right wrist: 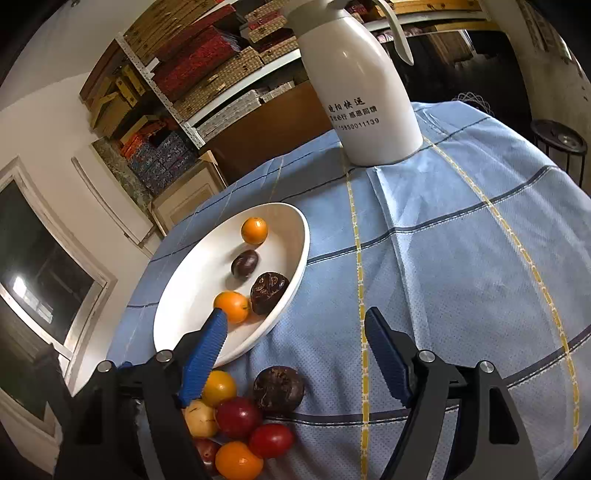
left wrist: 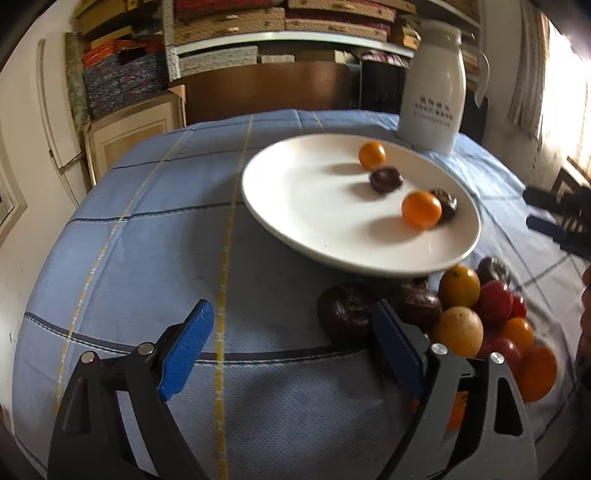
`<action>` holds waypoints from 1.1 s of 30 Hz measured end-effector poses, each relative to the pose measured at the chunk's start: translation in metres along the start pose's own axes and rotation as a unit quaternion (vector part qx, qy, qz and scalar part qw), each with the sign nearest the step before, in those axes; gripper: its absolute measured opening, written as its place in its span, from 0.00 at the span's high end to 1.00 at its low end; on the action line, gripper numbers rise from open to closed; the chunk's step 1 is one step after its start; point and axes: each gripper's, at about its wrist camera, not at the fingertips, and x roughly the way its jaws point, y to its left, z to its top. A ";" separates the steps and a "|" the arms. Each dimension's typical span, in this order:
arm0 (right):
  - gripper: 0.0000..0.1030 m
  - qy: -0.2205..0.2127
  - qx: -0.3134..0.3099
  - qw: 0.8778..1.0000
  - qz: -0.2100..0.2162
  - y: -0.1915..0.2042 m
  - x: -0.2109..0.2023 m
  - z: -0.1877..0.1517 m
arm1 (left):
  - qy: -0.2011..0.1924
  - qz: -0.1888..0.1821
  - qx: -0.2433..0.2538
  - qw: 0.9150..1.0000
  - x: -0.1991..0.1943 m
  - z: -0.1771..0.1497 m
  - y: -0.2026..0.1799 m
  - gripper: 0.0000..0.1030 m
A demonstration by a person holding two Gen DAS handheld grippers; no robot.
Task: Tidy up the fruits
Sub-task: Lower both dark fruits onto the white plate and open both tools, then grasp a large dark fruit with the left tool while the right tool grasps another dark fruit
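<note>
A white plate (left wrist: pixel 295 206) (right wrist: pixel 192 295) on the blue checked cloth holds two oranges (left wrist: pixel 421 209) (right wrist: pixel 232 306) and two dark wrinkled fruits (left wrist: pixel 386 180) (right wrist: pixel 269 292). Several loose fruits (left wrist: pixel 480 314) (right wrist: pixel 238 417), red, orange, yellow and dark, lie in a pile on the cloth beside the plate's near rim. My left gripper (left wrist: pixel 291 310) is open over bare cloth, with a dark fruit (left wrist: pixel 343 314) just beyond its right finger. My right gripper (right wrist: pixel 295 314) is open too, its left finger over the plate's rim, and holds nothing. It shows at the right edge of the left wrist view.
A tall white thermos jug (left wrist: pixel 432 103) (right wrist: pixel 365 96) stands on the cloth behind the plate. Shelves with stacked boxes (left wrist: pixel 229 26) fill the back wall. A black round stand (right wrist: pixel 559 140) is beyond the table at the right.
</note>
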 end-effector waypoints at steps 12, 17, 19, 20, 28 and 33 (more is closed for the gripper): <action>0.25 0.006 -0.006 1.000 0.001 0.003 0.003 -0.001 | 0.022 0.024 0.036 0.999 0.026 0.011 -0.011 0.06; 0.25 0.007 -0.003 1.000 0.002 0.003 0.003 0.000 | 0.044 0.053 0.010 0.998 0.020 0.000 0.015 0.06; 0.25 0.008 -0.001 1.000 0.004 0.002 0.003 0.000 | 0.041 0.078 -0.006 0.996 0.015 -0.003 0.028 0.07; 0.25 0.009 -0.002 1.000 0.005 0.003 0.003 0.000 | 0.037 0.073 -0.016 0.996 0.012 -0.004 0.033 0.08; 0.25 0.019 -0.027 0.999 0.014 0.014 0.005 -0.004 | 0.020 0.042 0.041 0.998 0.016 0.002 0.004 0.20; 0.25 0.034 -0.034 0.999 0.016 0.016 0.009 -0.009 | 0.043 0.015 0.038 0.998 0.028 0.005 0.005 0.39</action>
